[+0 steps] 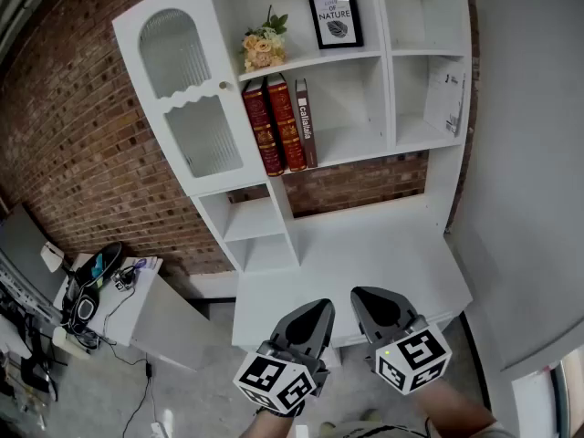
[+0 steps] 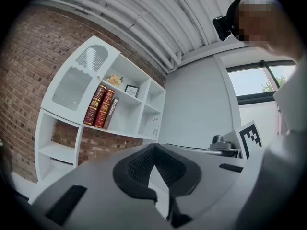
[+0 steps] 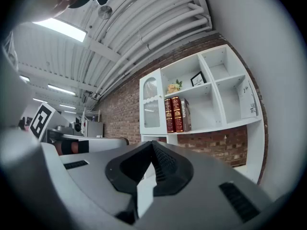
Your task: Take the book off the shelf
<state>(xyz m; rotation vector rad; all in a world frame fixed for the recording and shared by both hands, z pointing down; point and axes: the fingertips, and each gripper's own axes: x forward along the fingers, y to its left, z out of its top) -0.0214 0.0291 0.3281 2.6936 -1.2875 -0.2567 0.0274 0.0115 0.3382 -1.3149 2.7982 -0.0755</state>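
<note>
Three books stand upright on the middle shelf of a white shelf unit (image 1: pixel 365 144): two red ones (image 1: pixel 274 126) and a thin brown one (image 1: pixel 306 122) to their right. The same books (image 2: pixel 100 107) show small in the left gripper view, and the books (image 3: pixel 176 114) also appear in the right gripper view. My left gripper (image 1: pixel 321 307) and right gripper (image 1: pixel 363 295) hover side by side low in the head view, well short of the shelf. Both point toward the unit with jaws closed tip to tip, nothing between them. Seen from its own camera, the left gripper (image 2: pixel 154 147) is empty, as is the right gripper (image 3: pixel 152 143).
Above the books sit a flower bunch (image 1: pixel 262 48) and a framed picture (image 1: pixel 335 18). A ribbed glass cabinet door (image 1: pixel 187 99) is left of the books. A paper sheet (image 1: pixel 449 94) leans in the right compartment. The white desk top (image 1: pixel 365 245) lies below. A side table with cables (image 1: pixel 100 281) stands left.
</note>
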